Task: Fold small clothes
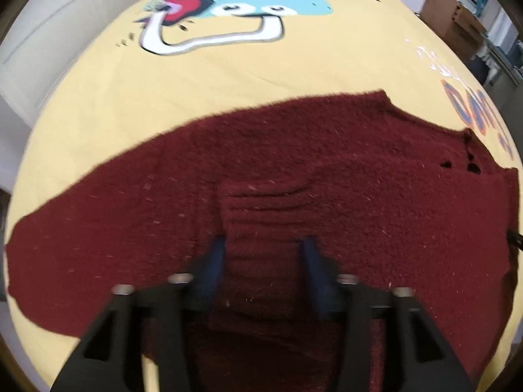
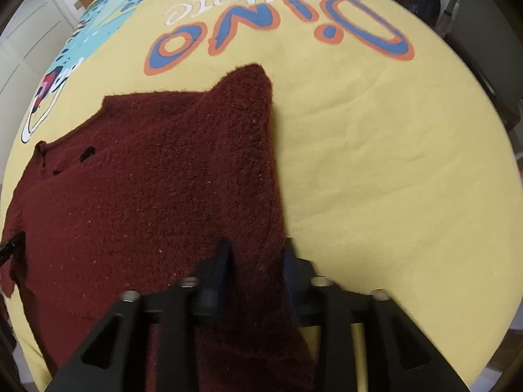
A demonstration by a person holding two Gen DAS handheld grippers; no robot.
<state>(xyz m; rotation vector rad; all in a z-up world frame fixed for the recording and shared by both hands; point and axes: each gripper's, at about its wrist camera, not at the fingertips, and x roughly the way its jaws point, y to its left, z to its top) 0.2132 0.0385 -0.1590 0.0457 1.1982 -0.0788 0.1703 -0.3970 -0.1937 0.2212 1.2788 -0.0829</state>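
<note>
A dark red knitted sweater (image 1: 327, 176) lies spread on a yellow printed cloth (image 1: 228, 75). My left gripper (image 1: 263, 248) has its blue-padded jaws apart on either side of a ribbed strip of the sweater, which lies on the body. In the right wrist view the sweater (image 2: 137, 176) fills the left half, with a fold raised to a peak at its far edge. My right gripper (image 2: 256, 250) has its jaws narrowly apart around the sweater's right edge, with fabric running between them.
The yellow cloth (image 2: 392, 163) carries a blue dinosaur print (image 1: 248, 3) and orange-blue "DINO" lettering (image 2: 278, 29). White cabinet doors (image 1: 49, 32) stand at the left. Cardboard boxes and shelves (image 1: 464, 16) stand at the far right.
</note>
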